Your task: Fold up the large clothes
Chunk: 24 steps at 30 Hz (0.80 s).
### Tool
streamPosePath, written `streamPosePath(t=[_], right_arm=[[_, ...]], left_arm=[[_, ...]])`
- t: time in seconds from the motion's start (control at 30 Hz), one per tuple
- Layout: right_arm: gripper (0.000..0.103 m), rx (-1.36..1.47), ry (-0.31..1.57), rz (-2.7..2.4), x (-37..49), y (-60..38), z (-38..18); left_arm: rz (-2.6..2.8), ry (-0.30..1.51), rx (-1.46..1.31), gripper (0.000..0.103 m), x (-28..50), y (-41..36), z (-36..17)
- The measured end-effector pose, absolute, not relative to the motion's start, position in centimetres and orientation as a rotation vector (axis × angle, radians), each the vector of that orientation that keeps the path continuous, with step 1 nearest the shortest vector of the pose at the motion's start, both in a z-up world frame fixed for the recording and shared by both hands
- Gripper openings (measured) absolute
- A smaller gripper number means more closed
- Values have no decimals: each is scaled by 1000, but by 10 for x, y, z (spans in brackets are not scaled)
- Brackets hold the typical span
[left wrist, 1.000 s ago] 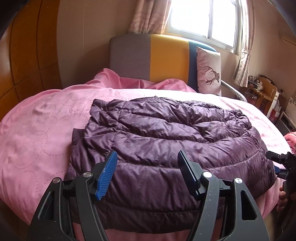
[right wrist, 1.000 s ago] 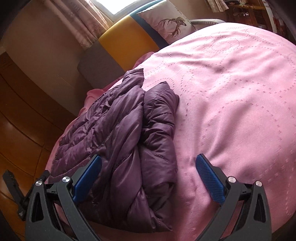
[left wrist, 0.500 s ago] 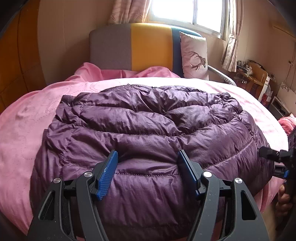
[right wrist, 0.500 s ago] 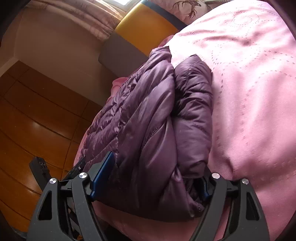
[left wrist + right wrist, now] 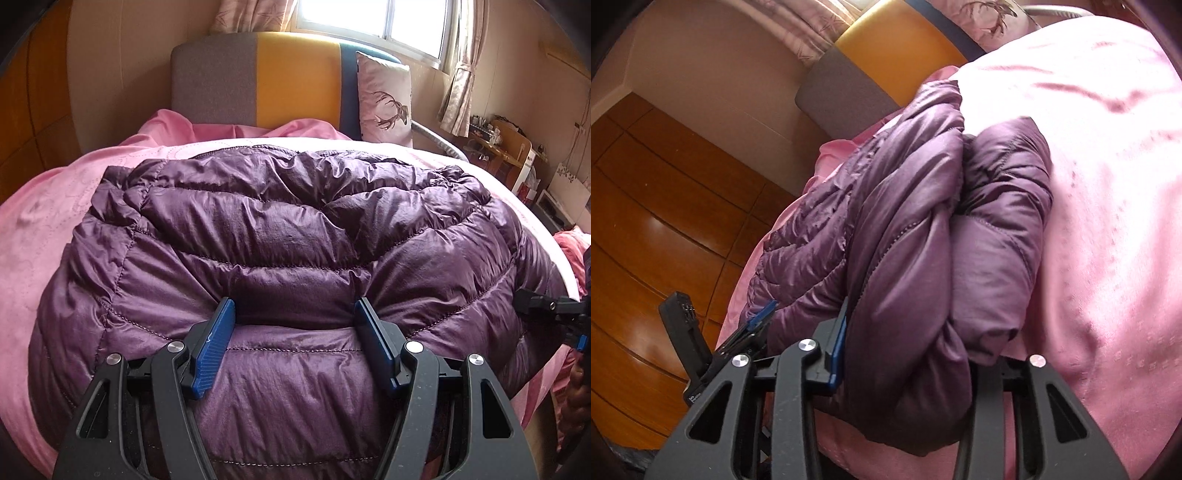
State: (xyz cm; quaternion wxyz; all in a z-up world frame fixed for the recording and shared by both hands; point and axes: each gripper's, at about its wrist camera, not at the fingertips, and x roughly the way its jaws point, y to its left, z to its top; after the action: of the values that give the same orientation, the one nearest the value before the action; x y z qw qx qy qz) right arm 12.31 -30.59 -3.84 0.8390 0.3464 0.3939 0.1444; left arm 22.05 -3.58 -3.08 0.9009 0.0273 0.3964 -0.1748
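A purple down jacket [image 5: 295, 229] lies folded on the pink bedspread [image 5: 33, 240]. My left gripper [image 5: 295, 317] is pushed into the jacket's near edge. It stands open, with a puffy band of fabric bulging between its blue pads [image 5: 216, 343]. In the right wrist view, the jacket's thick folded end [image 5: 923, 258] fills the jaws of my right gripper [image 5: 912, 332], which are closing and squeeze it. One blue pad [image 5: 836, 343] presses the fabric; the other finger is hidden behind the bulge. The left gripper [image 5: 757, 321] shows at the jacket's far corner.
A grey, yellow and blue headboard [image 5: 280, 74] and a deer-print pillow [image 5: 384, 99] stand at the head of the bed. A wooden wardrobe [image 5: 646, 221] lines one side. A cluttered desk [image 5: 509, 147] is at the far right. Part of a hand [image 5: 580, 387] shows low right.
My left gripper has come forward and down until its pads sink into the jacket. The right gripper's jaws have narrowed from wide apart onto the folded end, lifting it slightly.
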Motion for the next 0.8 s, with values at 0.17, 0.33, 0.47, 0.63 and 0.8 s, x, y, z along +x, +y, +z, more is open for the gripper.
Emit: streamPosePath(t=[0.17, 0.33, 0.47, 0.63, 0.8], right_arm=[[29, 661, 811, 312, 123, -290, -9], [29, 562, 780, 346, 138, -261, 27], [28, 486, 757, 372, 144, -233, 53], [28, 384, 754, 406, 159, -184, 74], [28, 254, 784, 418, 170, -137, 80]], left_arm=[[-389, 826, 7, 66, 221, -29, -33], [-452, 834, -70, 66, 223, -17, -36], [-523, 851, -165, 66, 227, -5, -36], [-605, 859, -221, 66, 227, 7, -35], [-639, 875, -268, 66, 225, 22, -27]])
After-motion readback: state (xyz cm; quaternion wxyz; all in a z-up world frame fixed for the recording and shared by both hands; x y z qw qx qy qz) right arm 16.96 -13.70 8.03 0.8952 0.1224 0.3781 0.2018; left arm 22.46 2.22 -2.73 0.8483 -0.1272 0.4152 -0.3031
